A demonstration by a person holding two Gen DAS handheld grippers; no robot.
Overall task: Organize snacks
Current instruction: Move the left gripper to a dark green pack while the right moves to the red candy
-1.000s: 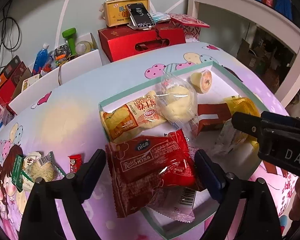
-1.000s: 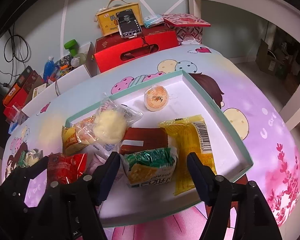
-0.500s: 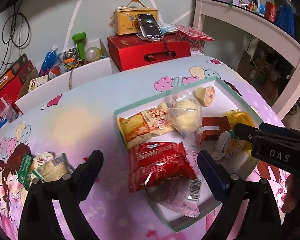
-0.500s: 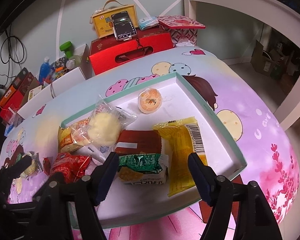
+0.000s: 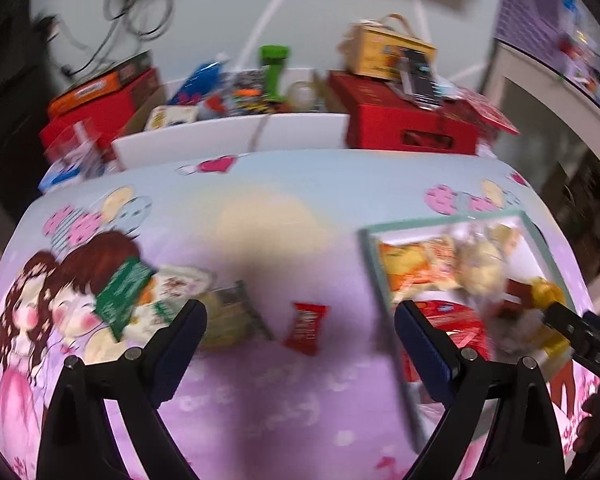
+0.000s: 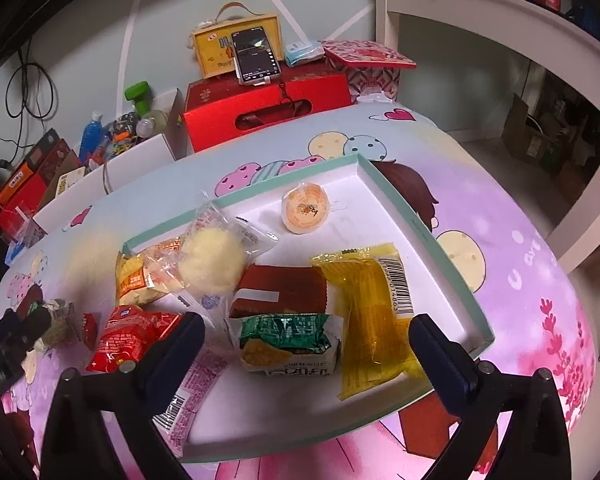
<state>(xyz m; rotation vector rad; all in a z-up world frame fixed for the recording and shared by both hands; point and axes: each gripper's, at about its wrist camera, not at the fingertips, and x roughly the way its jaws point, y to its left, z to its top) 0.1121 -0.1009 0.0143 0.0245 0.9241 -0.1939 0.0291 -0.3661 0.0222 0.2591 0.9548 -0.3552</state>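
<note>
A white tray with a teal rim (image 6: pixel 428 236) holds several snacks: a red packet (image 6: pixel 132 336), a green-and-white packet (image 6: pixel 288 344), a yellow packet (image 6: pixel 376 320), a brown packet (image 6: pixel 280 292), a round bun in clear wrap (image 6: pixel 212 262) and an orange jelly cup (image 6: pixel 305 208). My right gripper (image 6: pixel 306 344) is open and empty above the tray's near side. My left gripper (image 5: pixel 300 338) is open and empty over the tablecloth, left of the tray (image 5: pixel 370 256). A small red candy (image 5: pixel 306 328) lies between its fingers. A green packet (image 5: pixel 124 292) and more packets (image 5: pixel 220 312) lie further left.
A red gift box (image 6: pixel 268 108) with a phone (image 6: pixel 256 56) and a yellow box (image 6: pixel 220 48) stands at the table's back. A white box (image 5: pixel 228 140) of bottles and clutter is beside it. A white shelf (image 6: pixel 500 20) stands at the right.
My left gripper has swung left, away from the tray and the red packet, and now faces the loose snacks on the cloth. The right gripper has barely moved.
</note>
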